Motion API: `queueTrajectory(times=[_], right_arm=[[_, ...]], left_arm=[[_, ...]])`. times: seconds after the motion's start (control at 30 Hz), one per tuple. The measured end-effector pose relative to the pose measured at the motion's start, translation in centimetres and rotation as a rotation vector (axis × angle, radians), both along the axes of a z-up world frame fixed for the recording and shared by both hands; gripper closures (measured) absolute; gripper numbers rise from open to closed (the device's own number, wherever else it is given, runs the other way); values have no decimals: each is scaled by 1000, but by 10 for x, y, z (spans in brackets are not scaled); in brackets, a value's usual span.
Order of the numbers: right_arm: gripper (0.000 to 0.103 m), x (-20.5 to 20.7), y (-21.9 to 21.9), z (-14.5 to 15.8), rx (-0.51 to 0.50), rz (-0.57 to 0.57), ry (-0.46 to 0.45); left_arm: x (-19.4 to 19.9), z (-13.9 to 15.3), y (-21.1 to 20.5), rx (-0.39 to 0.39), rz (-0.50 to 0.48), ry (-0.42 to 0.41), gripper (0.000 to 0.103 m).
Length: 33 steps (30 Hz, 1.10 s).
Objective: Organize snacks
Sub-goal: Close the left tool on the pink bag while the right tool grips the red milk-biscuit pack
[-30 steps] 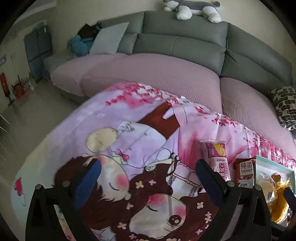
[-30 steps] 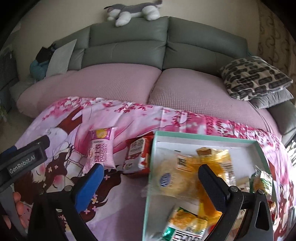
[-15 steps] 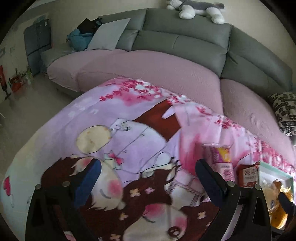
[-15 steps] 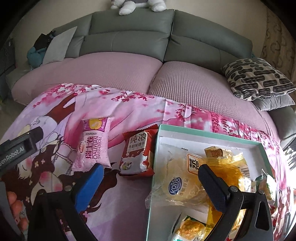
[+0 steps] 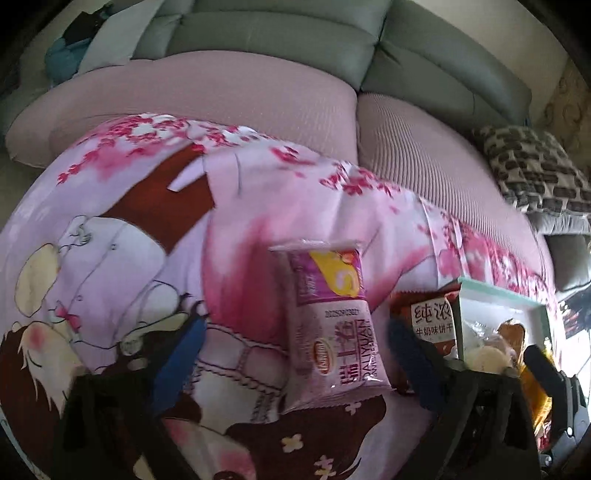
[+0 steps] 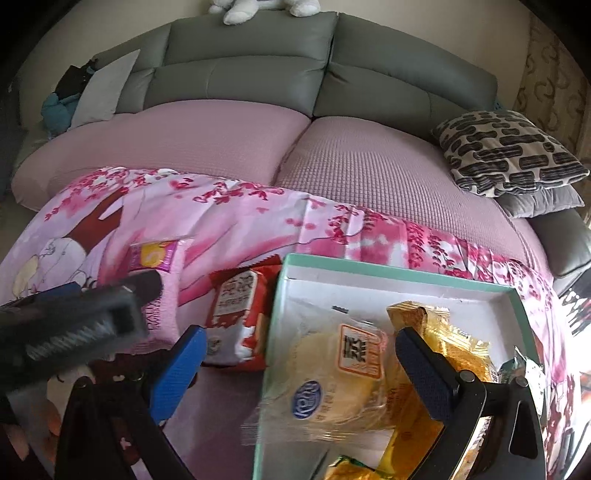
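L gripper [image 5: 295,354] closing, pink snack pack [image 5: 332,332] between jaws, untouched; R gripper [image 6: 295,365] wide over box [image 6: 369,271]

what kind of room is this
Most likely a home living room: a large grey sectional sofa with pink seat covers, a patterned throw pillow and a plush toy on the backrest. A cartoon-print cloth holding snacks lies spread in front.
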State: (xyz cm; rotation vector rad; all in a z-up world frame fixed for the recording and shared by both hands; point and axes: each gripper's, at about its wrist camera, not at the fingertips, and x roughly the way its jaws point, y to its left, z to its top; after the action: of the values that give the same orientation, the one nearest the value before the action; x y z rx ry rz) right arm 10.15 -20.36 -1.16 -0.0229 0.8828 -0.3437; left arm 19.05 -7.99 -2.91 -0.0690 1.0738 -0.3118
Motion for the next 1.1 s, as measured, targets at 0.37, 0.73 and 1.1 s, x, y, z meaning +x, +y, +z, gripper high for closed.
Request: queueTrajectory(times=[0.37, 0.73, 1.1], right_arm=[[1, 6, 18, 11, -9, 107, -42], [25, 30, 41, -7, -34, 190, 35], [30, 33, 38, -13, -16, 192, 61]], left_arm=[[-4, 4, 22, 63, 62, -36, 48], [-2, -5, 51, 6, 88, -29, 46], [3, -12, 48, -2, 72, -39, 46]])
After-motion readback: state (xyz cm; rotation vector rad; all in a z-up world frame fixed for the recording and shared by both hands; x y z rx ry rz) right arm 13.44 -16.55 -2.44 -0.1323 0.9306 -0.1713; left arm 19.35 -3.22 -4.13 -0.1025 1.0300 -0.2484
